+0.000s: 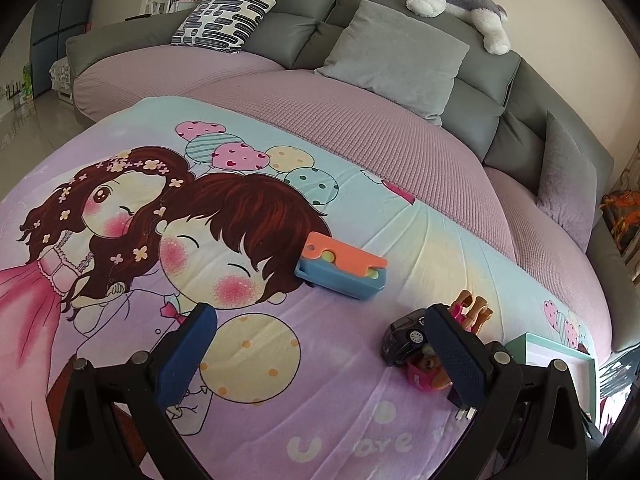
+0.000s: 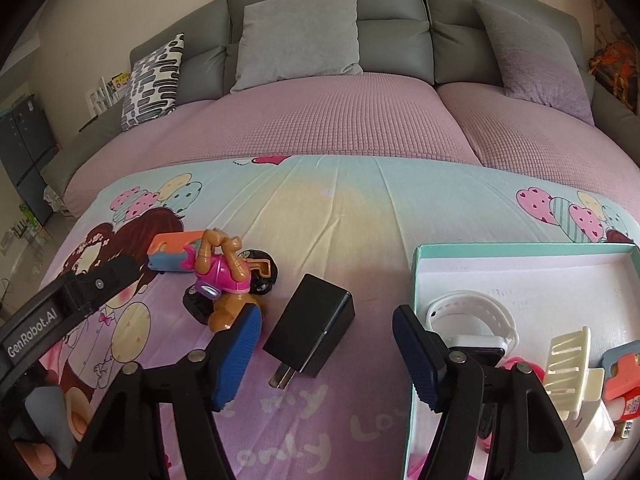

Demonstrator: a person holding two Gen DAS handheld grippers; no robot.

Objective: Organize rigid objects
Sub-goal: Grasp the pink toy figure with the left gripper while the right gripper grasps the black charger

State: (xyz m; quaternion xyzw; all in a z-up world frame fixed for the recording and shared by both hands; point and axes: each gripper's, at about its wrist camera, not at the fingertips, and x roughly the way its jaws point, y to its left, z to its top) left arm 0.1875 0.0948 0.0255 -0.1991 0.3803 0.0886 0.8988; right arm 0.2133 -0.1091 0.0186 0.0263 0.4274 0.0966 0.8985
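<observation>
A black plug charger (image 2: 316, 320) lies on the cartoon-print sheet, prongs toward me. My right gripper (image 2: 326, 314) straddles it, jaws open, and the blue pads stand clear of its sides. To its left a pink-and-tan toy figure (image 2: 224, 280) sprawls over a black toy car (image 2: 260, 276), with an orange-and-blue block toy (image 2: 172, 254) behind them. My left gripper (image 1: 320, 316) hovers open over bare sheet with nothing between its fingers. The block toy (image 1: 340, 270) lies just beyond it. The toy car (image 1: 406, 336) and the figure (image 1: 424, 376) sit by its right finger.
A teal-rimmed white tray (image 2: 520, 246) at the right holds a white watch (image 2: 472, 316), a cream hair claw (image 2: 568, 360) and an orange-and-blue item (image 2: 624, 372). Behind the sheet runs a pink-covered grey sofa (image 2: 320, 128) with cushions. A hand (image 2: 40, 440) shows at lower left.
</observation>
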